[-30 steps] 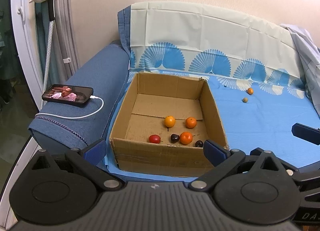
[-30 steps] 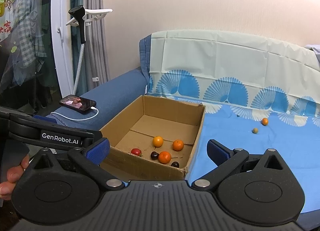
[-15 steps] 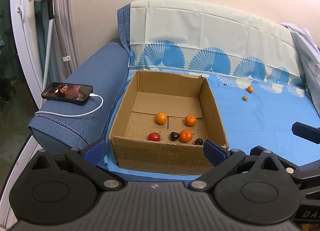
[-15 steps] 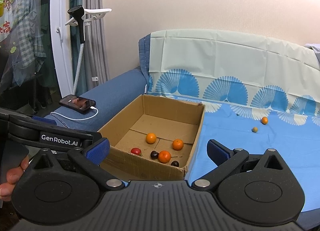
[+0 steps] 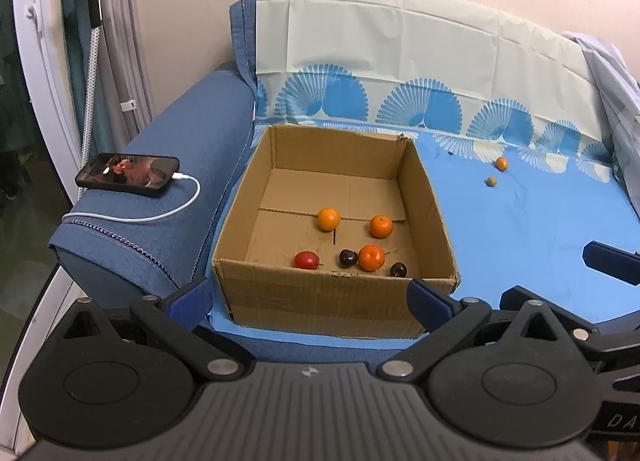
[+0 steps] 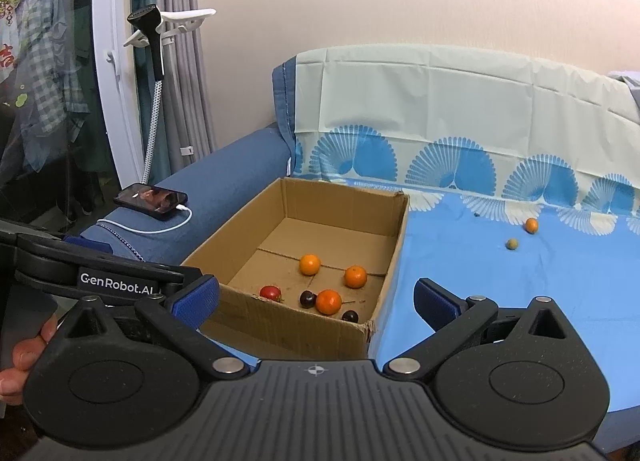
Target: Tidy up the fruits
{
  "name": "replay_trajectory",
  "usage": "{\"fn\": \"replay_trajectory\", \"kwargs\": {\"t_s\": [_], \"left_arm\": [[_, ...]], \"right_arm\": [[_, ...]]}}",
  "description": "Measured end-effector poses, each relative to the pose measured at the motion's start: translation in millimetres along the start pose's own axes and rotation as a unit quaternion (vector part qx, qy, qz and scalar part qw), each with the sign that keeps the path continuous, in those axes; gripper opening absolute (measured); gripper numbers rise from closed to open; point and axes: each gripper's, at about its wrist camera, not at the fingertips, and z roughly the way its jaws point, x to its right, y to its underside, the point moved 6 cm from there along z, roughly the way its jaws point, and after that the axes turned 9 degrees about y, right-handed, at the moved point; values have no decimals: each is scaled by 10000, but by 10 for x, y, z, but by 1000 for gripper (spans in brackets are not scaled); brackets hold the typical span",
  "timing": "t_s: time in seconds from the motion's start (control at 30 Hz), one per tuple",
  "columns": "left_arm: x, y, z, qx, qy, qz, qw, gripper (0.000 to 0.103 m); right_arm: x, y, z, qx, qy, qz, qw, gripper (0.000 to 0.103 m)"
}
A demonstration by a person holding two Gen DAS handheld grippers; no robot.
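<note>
Your left gripper and right gripper both gape empty before the cardboard box's near edge.

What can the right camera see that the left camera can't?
Only the right wrist view shows the person's fingers, the GenRobot.AI label on the left gripper, and checked clothes hanging behind glass. Only the left wrist view shows a grey cloth at the far right. Both show the cardboard box, the phone and two loose fruits.

Both wrist views face the box from nearby.
</note>
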Motion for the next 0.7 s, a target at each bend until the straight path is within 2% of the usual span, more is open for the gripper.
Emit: {"fn": "replay_trajectory", "kwargs": {"t_s": [0.4,0.7], "left_arm": [[101,-6,282,-332,4,174,9993,103],[422,-186,538,-457,213,431,9978,103]], "right_arm": [[207,84,194,-189,98,318,9993,102],[674,141,345,-278,515,621,9963,102]]}}
